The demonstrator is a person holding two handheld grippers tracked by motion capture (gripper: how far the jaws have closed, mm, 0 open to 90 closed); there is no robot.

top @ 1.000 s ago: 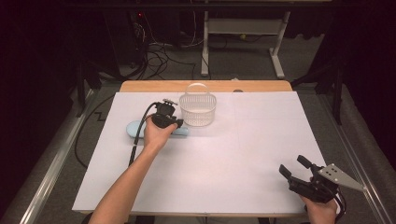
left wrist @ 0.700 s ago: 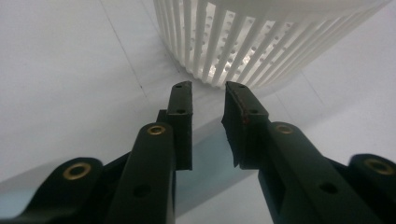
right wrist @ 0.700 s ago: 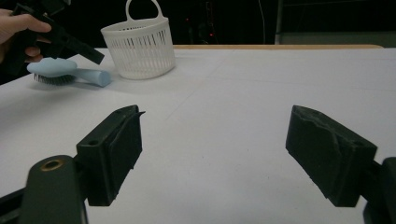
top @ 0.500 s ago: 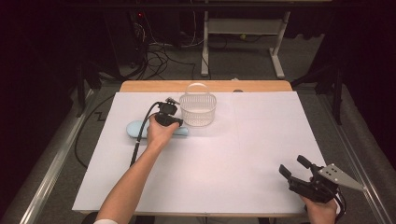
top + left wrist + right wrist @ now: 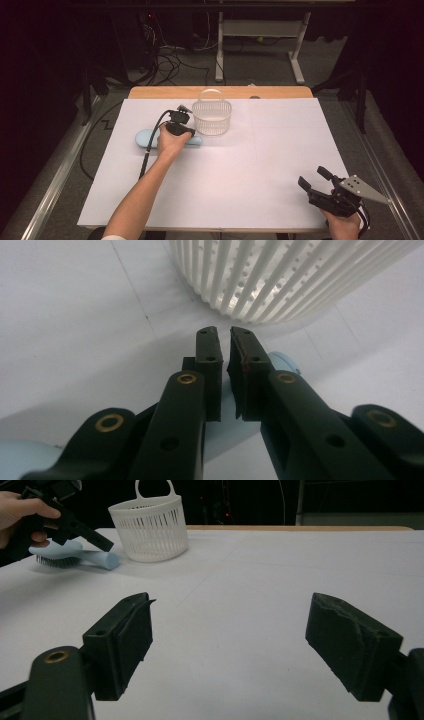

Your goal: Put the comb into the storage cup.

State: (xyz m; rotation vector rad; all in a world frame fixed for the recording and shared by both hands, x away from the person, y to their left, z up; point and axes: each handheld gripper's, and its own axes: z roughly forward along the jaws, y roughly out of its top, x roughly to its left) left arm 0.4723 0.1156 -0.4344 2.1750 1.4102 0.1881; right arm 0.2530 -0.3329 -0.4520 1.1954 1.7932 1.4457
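Over light-blue brush (image 5: 150,138), far-left on counter (image 5: 240,190): left gripper (image 5: 225,340) fingers just been closing, now nearly together, narrow gap between pads, brush handle under them, grip on it not clear. Brush lies flat, bristles down, handle end pointing right toward white basket (image 5: 212,118), just beside it. Basket upright, handle up, near far edge. Near-right corner: right gripper (image 5: 316,181) hovers low, fingers wide apart, nothing between. Cable (image 5: 152,142) trails from left gripper toward near-left.
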